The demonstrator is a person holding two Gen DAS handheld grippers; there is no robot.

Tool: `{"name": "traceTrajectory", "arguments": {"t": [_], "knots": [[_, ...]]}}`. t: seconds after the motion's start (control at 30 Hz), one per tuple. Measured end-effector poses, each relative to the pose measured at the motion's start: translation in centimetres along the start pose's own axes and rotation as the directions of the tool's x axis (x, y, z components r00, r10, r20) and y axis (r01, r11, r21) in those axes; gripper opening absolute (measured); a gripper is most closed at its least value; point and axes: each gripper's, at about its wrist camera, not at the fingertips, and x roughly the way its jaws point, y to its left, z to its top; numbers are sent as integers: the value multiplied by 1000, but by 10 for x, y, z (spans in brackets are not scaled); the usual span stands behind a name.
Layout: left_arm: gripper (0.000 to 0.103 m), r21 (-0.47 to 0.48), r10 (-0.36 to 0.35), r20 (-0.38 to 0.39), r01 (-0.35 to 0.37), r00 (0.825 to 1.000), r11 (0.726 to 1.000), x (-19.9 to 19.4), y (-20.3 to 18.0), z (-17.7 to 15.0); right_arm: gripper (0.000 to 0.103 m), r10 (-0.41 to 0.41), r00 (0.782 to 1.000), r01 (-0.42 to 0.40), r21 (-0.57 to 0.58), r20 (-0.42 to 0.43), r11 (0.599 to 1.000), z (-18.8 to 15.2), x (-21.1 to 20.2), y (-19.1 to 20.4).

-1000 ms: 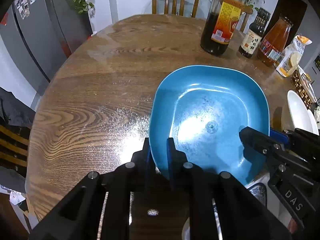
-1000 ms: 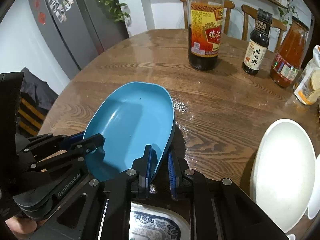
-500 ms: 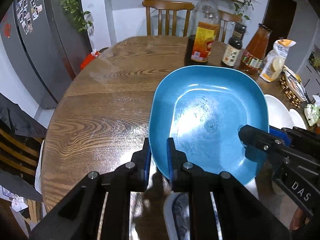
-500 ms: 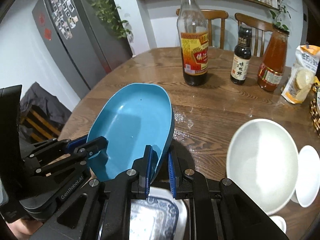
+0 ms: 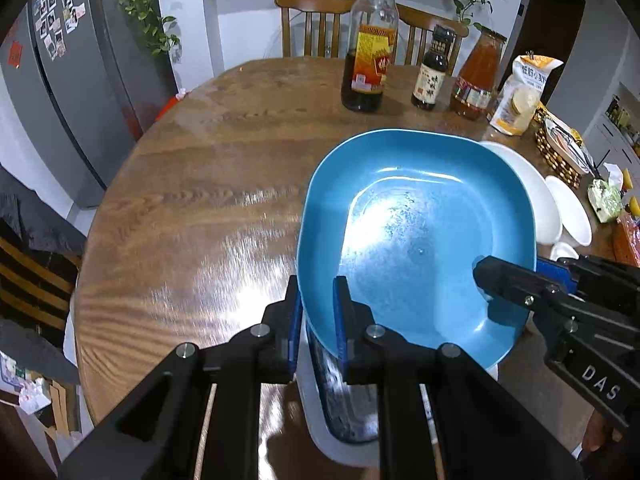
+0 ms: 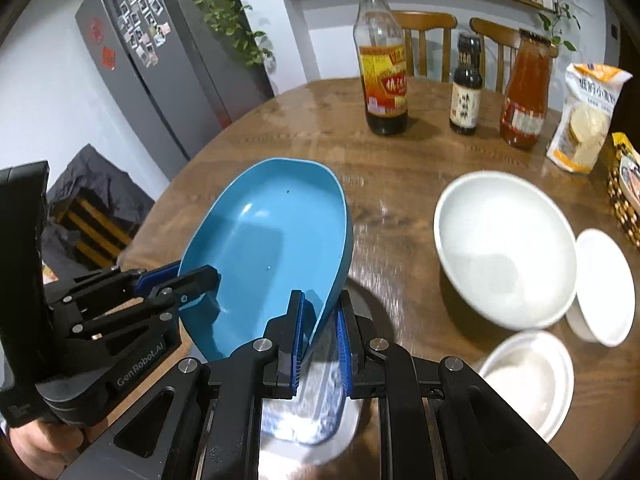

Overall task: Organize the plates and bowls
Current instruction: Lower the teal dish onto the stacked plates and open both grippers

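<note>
Left tongs (image 5: 316, 312) clenched on near-left rim of blue plate (image 5: 416, 240); right tongs (image 6: 318, 324) clenched on opposite rim. Plate was held clear of tabletop (image 5: 200, 200), tilted, above patterned plate (image 6: 308, 412) lying directly beneath.

Risks, as judged:
- Thin rim grips, glossy surface: plate might slip or pivot if either hand twisted.
- Uneven lowering could knock edge against patterned plate, chipping or skidding it.
- Drift rightward risked bumping large white bowl (image 6: 504, 248) near by.
- Bottles (image 6: 382, 60) stood well apart; small threat.
</note>
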Motion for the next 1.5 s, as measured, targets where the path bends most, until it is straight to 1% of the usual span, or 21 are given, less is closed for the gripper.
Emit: {"name": "traceTrajectory", "arguments": {"t": [0.4, 0.6, 0.87, 1.07, 1.13, 1.2, 1.37, 1.43, 1.5], "knots": [[14, -9, -2, -65, 1, 998, 1000, 1, -8, -40, 17, 10, 997, -9, 15, -75, 1000, -33, 3, 2], [14, -4, 11, -97, -11, 995, 1000, 8, -8, -49, 17, -3, 994, 4, 12, -110, 1000, -39, 15, 3], [14, 16, 32, -88, -31, 996, 999, 8, -10, -50, 19, -37, 992, 37, -1, -124, 999, -41, 21, 6], [14, 31, 49, -72, -47, 996, 998, 6, -12, -52, 19, -101, 986, 94, -62, -130, 994, -44, 20, 15], [14, 39, 55, -66, -52, 996, 998, 5, -13, -52, 23, -112, 985, 103, -73, -135, 992, -47, 20, 17], [18, 42, 56, -62, -54, 997, 998, 4, -13, -53, 25, -116, 983, 105, -78, -140, 991, -49, 20, 18], [18, 42, 66, -42, -64, 997, 997, 1, -11, -54, 29, -133, 984, 123, -92, -119, 988, -49, 14, 20], [18, 38, 65, -38, -63, 997, 997, -1, -10, -54, 34, -148, 983, 138, -97, -105, 986, -49, 10, 22], [18, 32, 64, -32, -63, 997, 997, -4, -8, -54, 44, -154, 984, 145, -97, -89, 985, -48, 6, 22]]}}
